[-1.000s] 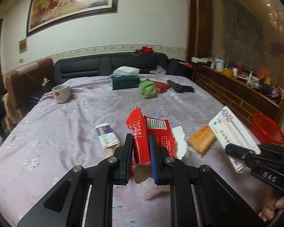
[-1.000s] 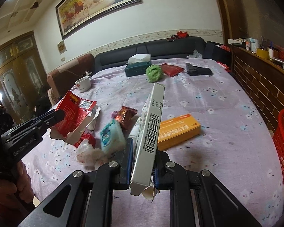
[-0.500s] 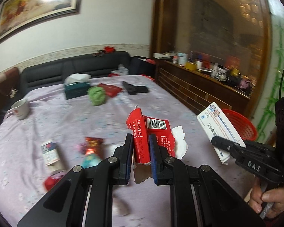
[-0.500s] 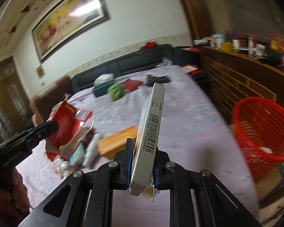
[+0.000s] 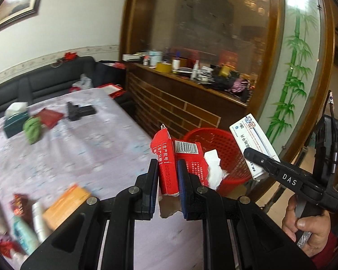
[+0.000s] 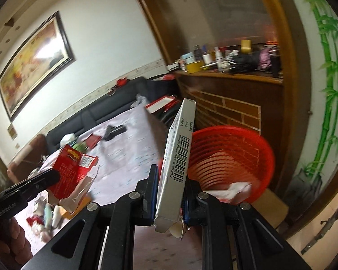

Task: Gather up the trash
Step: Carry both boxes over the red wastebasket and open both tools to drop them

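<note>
1. Left wrist view: the left gripper (image 5: 167,175) has its jaws clenched on a torn red carton (image 5: 169,168), which stands upright between them with a barcode flap and a white ripped edge sticking out to the right of the jaws.
2. Just beyond and right of the jaws sits a red basket (image 5: 223,144) on the floor, beside the edge of a table (image 5: 90,153) covered in a lilac flowered cloth.
3. Farther right, the right gripper (image 5: 253,155), held by a hand (image 5: 308,227), grips a white box (image 5: 252,144) above the basket's far side.
4. Left of the jaws, an orange box (image 5: 65,202) and blurred wrappers lie on the cloth.
5. Right wrist view: the right gripper (image 6: 169,191) clamps the white box (image 6: 178,157) edge-on between its jaws, barcode facing the camera, tilted slightly right.
6. The red basket (image 6: 243,148) lies directly ahead and right of the jaws, with crumpled white paper (image 6: 236,189) inside.
7. To the left of the jaws, the left gripper (image 6: 51,178) holds the red carton (image 6: 72,168) above the table (image 6: 133,144).
</note>
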A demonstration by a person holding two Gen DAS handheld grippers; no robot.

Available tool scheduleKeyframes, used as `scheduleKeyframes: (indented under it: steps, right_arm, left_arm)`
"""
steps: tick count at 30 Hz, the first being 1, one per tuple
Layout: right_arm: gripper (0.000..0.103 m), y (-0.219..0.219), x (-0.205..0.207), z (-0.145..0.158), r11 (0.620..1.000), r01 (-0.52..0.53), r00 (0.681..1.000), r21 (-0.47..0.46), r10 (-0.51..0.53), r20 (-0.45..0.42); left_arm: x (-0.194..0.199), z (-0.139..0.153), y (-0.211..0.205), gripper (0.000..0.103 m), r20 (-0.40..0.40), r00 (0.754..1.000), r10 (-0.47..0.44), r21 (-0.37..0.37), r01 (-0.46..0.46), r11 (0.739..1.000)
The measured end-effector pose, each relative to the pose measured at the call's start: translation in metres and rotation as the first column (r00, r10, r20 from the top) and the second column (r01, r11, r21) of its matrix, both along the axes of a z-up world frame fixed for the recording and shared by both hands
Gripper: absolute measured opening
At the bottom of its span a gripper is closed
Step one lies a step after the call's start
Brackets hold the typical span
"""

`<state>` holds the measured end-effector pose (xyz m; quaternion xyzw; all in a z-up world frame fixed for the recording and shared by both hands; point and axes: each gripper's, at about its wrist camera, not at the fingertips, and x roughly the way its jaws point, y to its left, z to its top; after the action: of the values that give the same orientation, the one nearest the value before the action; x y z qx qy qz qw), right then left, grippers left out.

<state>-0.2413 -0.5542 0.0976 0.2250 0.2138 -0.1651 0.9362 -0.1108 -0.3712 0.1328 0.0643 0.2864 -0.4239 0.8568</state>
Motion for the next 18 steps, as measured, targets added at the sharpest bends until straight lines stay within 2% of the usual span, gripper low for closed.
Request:
scheduleKeyframes:
  steps: [8,10,11,12,13,14,18]
  right_arm:
    - [0.018,-0.046,0.005,-0.007,0.998,0.049,0.998,0.032,-0.048,-0.035]
    - [0.021,-0.057,0.01,-0.012,0.997,0.068,0.997,0.041,-0.066,-0.045]
    - [0.022,-0.063,0.013,-0.014,0.996,0.074,0.996,0.041,-0.072,-0.051]
    - [0.026,-0.069,0.016,-0.016,0.996,0.082,0.995,0.034,-0.08,-0.062]
    - [0.04,-0.073,0.016,-0.019,0.995,0.092,0.994,0.034,-0.089,-0.07]
    - [0.046,-0.079,0.015,-0.022,0.993,0.107,0.992,0.047,-0.104,-0.07]
    - [0.046,-0.079,-0.003,-0.024,0.99,0.122,0.992,0.063,-0.12,-0.037]
  left_arm:
    - [0.008,-0.007,-0.081,0.016,-0.025,0.997,-0.066,0.008,0.066,0.998]
    - [0.009,-0.01,-0.098,0.017,-0.042,0.995,-0.086,0.001,0.086,0.996]
    - [0.01,-0.012,-0.105,0.023,-0.05,0.994,-0.099,-0.005,0.099,0.995]
    - [0.011,-0.016,-0.115,0.046,-0.056,0.993,-0.1,0.008,0.1,0.995]
    - [0.011,-0.018,-0.118,0.057,-0.057,0.995,-0.087,0.021,0.088,0.996]
    - [0.012,-0.019,-0.118,0.06,-0.056,0.995,-0.077,0.022,0.078,0.997]
    - [0.002,-0.022,-0.098,0.06,-0.016,0.997,-0.075,0.034,0.075,0.997]
